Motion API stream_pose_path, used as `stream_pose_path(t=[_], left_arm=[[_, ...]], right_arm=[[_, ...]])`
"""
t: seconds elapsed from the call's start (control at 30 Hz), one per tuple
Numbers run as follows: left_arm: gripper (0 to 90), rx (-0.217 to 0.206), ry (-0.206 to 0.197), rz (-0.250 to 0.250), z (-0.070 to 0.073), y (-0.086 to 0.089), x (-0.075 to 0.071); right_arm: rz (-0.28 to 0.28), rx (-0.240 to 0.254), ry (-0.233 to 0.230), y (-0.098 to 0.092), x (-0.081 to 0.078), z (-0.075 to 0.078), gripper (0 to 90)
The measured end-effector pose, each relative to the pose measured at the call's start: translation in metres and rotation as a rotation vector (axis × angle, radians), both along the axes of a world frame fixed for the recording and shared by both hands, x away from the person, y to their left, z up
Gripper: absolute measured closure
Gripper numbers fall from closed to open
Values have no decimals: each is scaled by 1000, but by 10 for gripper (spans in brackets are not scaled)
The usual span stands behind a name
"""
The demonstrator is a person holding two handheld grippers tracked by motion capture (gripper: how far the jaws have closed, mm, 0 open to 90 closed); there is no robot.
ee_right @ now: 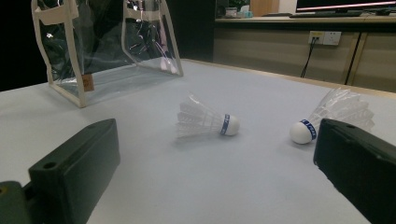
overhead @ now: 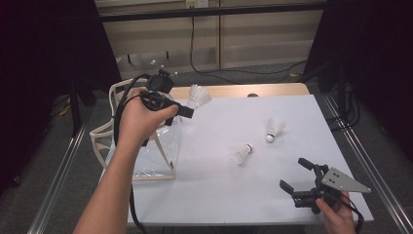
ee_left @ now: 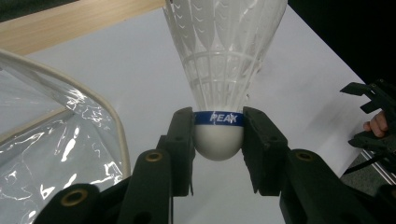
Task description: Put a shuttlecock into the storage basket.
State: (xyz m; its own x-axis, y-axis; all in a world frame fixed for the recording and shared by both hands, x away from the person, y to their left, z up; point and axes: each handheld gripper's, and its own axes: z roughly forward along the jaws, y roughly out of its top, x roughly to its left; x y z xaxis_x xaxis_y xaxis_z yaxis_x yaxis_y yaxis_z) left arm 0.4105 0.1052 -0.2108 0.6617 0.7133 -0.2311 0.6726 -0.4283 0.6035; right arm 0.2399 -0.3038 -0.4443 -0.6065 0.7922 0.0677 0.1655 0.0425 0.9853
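On the white rectangular tabletop [overhead: 219, 195], which has a strip of pale wood along its far edge, two white feathered shuttlecocks with blue-banded cork heads lie on their sides near the middle: the nearer shuttlecock [overhead: 242, 153] and, just beyond it to the right, the farther shuttlecock [overhead: 274, 129], the two apart from each other. At the table's left edge stands a clear plastic tote bag with cream-coloured trim and handles [overhead: 146, 156], upright and open at the top.

The left gripper [overhead: 187, 111] is held up above the bag's right side, and its black jaws pinch a third white feathered shuttlecock [ee_left: 219, 74] by its rounded cork head (the blue band reads "PEAK"), feathers pointing away from the hand; the bag's rim is just to the left in the left gripper view. The right gripper [overhead: 298, 174] sits low at the table's near right corner with its jaws spread wide and nothing between them, facing the two lying shuttlecocks.

Beyond the table is a beige panelled wall [overhead: 253, 34] with a socket and black cables trailing down to a grey floor [overhead: 58, 161]; dark curtains close both sides.
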Motion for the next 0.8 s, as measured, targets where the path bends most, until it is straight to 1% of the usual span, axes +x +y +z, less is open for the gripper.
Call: stream_pose_path(t=[0.23,0.5,0.7,0.8], left_arm=[[656,-7,4,1,3,3,2],[656,-10,2,16,4,6,4],[656,-7,0,18,5,7,5],[656,-7,1,29,6,8,5]], right_arm=[[0,-1,0,0,0,0,1],[-1,-1,0,0,0,0,1],[-1,-1,0,0,0,0,1],[-1,-2,0,0,0,0,1]])
